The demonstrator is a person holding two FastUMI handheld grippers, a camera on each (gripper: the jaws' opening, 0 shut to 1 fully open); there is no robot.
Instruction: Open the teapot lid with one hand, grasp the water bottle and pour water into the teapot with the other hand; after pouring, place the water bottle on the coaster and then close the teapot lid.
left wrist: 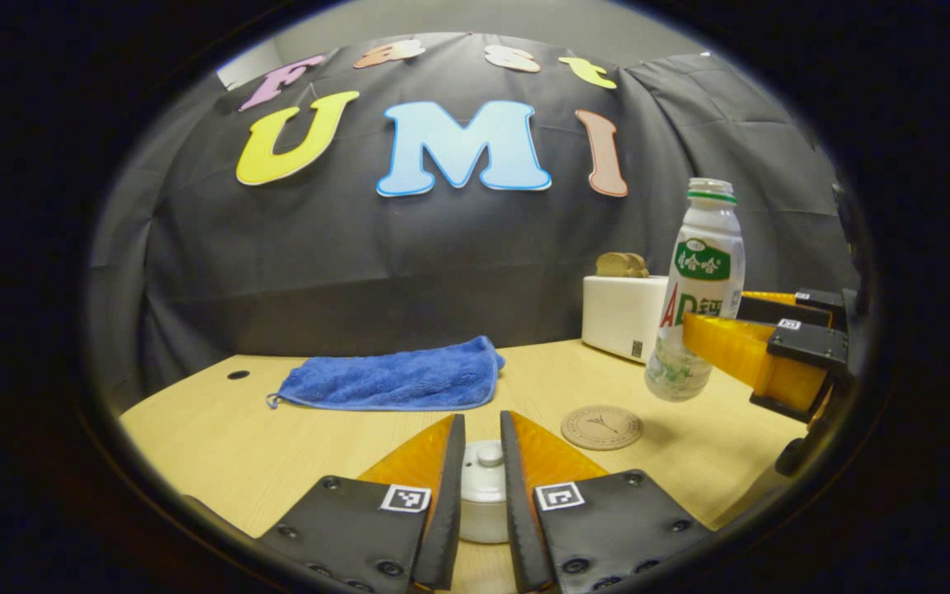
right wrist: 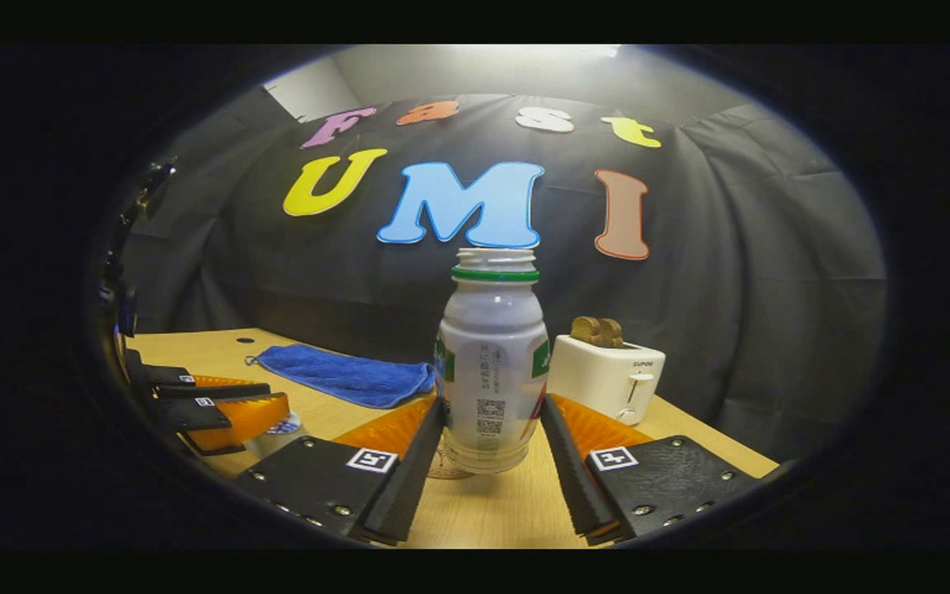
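A white teapot lid (left wrist: 483, 495) with a round knob sits between the fingers of my left gripper (left wrist: 482, 421), which is shut on it. The teapot (right wrist: 279, 429) is a white rounded shape beneath that gripper (right wrist: 277, 398) in the right gripper view, mostly hidden. My right gripper (right wrist: 491, 404) is shut on the lower body of an uncapped white bottle (right wrist: 491, 363) with a green neck ring. The bottle (left wrist: 698, 297) hangs nearly upright above the table, right of the round brown coaster (left wrist: 601, 426), with the right gripper (left wrist: 710, 326) around it. The coaster's edge (right wrist: 446, 472) peeks out below the bottle.
A folded blue towel (left wrist: 392, 379) lies at the back of the wooden table (left wrist: 277, 445). A white toaster (left wrist: 619, 318) holding bread stands at the back right, close behind the bottle. A small dark hole (left wrist: 237, 374) marks the table's far left.
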